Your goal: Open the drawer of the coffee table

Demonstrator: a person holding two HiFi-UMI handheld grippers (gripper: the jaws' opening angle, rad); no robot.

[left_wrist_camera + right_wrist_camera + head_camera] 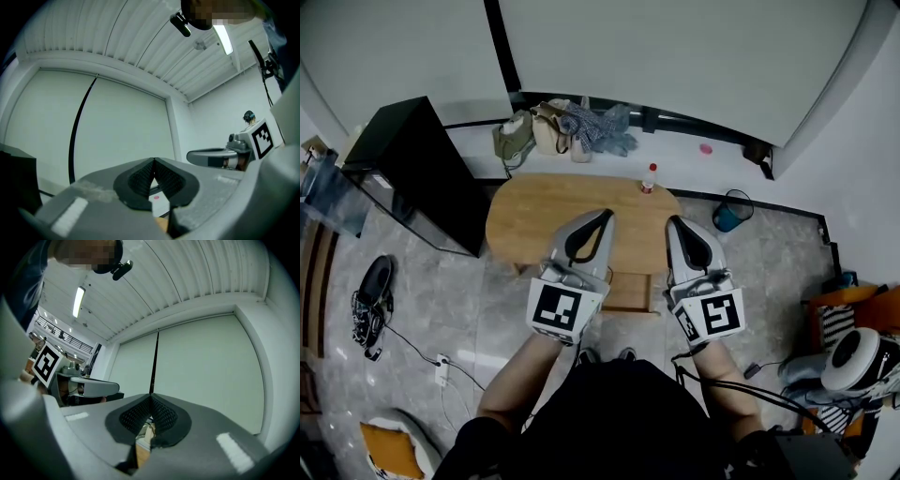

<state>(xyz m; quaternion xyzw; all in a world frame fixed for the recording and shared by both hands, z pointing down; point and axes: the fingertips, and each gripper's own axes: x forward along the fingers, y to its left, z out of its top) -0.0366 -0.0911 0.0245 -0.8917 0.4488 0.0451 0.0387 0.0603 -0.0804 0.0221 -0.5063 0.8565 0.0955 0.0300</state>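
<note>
My left gripper (604, 216) is clenched, its ribbed black pads meeting tip to tip with nothing between them, as the left gripper view (153, 162) shows plainly. My right gripper (676, 223) is clenched and empty too, pads pressed together in its own view (150, 400). The two are held side by side with a gap between them, both pointing away from me over the near part of the wooden bench (534, 220).

The drawer (627, 292) shows as a wooden block jutting past the bench's near edge, between and below the two grippers. Neither gripper touches it, and I can't tell how far out it stands.

A small bottle with a red cap (649, 178) stands upright at the bench's far edge. A black cabinet (417, 169) sits just left of the bench, a blue bin (732, 211) on the floor to its right, and bags (551, 127) lie on the ledge beyond.
</note>
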